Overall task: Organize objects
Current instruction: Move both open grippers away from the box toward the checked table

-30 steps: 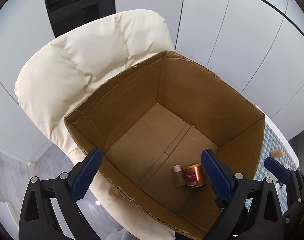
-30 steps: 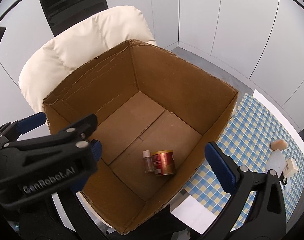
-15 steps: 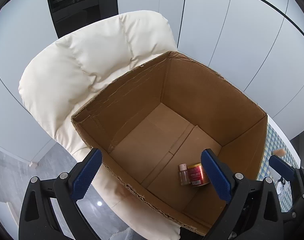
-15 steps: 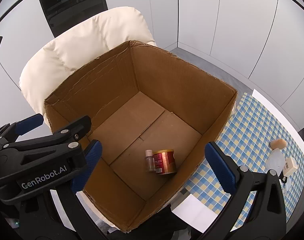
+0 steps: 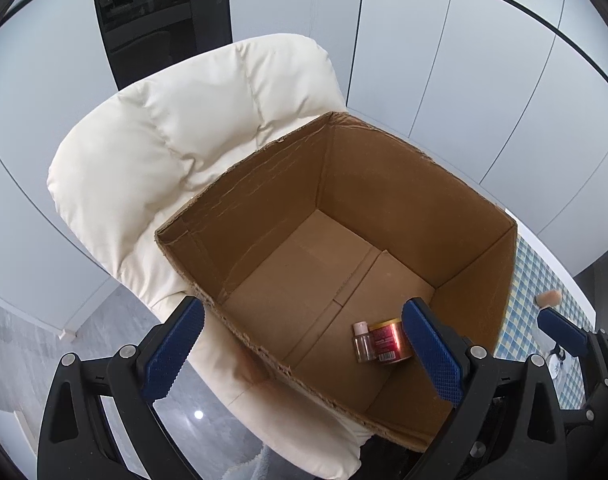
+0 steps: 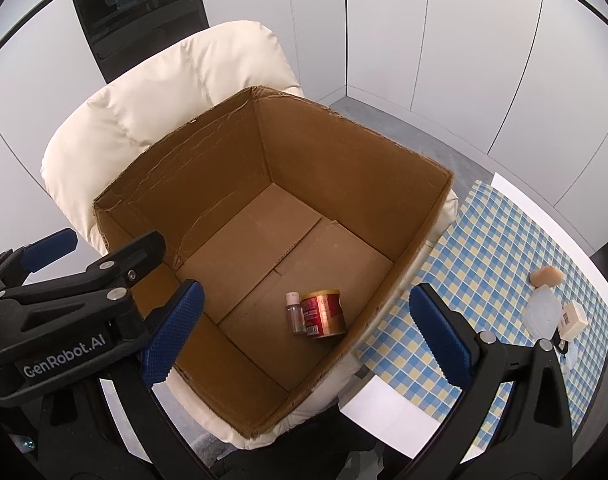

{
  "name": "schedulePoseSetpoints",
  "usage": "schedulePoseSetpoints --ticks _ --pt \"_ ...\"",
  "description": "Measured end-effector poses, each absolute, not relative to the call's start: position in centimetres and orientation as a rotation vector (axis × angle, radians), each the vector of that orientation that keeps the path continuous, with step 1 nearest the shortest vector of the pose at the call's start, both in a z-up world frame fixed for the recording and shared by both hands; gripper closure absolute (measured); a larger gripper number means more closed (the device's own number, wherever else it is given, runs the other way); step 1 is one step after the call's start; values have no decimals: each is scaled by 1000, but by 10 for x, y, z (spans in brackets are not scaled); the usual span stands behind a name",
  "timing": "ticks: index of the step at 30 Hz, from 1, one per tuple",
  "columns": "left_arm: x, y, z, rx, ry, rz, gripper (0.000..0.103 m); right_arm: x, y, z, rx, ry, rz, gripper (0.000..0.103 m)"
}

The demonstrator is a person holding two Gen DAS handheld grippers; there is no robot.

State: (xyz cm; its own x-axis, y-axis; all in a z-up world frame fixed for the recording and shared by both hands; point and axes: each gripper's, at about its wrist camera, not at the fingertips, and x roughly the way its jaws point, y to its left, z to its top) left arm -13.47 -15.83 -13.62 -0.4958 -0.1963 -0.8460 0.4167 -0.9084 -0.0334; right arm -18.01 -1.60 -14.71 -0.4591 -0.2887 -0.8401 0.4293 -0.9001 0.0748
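Pulling back from the cardboard box (image 6: 355,184), both tools sat higher than a second before: in the earlier views the box filled more of the picture, and it had shrunk and slid down-frame as the cameras rose. The left gripper (image 5: 304,344) hung released above the box's near rim, jaws spread wide with nothing between them, and the right gripper (image 6: 307,332) was just as empty, its blue pads apart over the near right side. Down on the box floor, close to the near right corner, lay the red can (image 6: 323,314) on its side with the small clear bottle (image 6: 296,314) touching it, and neither had budged across the three moments. The box itself rested on the cream padded chair (image 6: 176,92), which stood against the checkered tablecloth (image 6: 495,264) on the table beside it. Out near the cloth's far right edge waited a tan sponge-like block (image 6: 547,276), a clear plastic piece (image 6: 541,312) and a small labelled box (image 6: 571,318), bunched together and well apart from the big box. So the reading was that one drop-off had just been finished and the hands were coming away; judging by what was left on the cloth, the sorting was only partly done, and the next reach looked likely to go right.
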Motion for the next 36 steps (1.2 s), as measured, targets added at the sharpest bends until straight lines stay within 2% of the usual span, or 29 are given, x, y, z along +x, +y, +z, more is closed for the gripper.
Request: schedulePoseSetpoints --ticks 30,36 --pt "-57 -129 -98 1310 338 -2499 4 -106 33 -113 1321 164 -2411 0" --pt "-39 -118 -92 1304 287 -2506 4 -88 46 -109 1324 155 -2412 0"
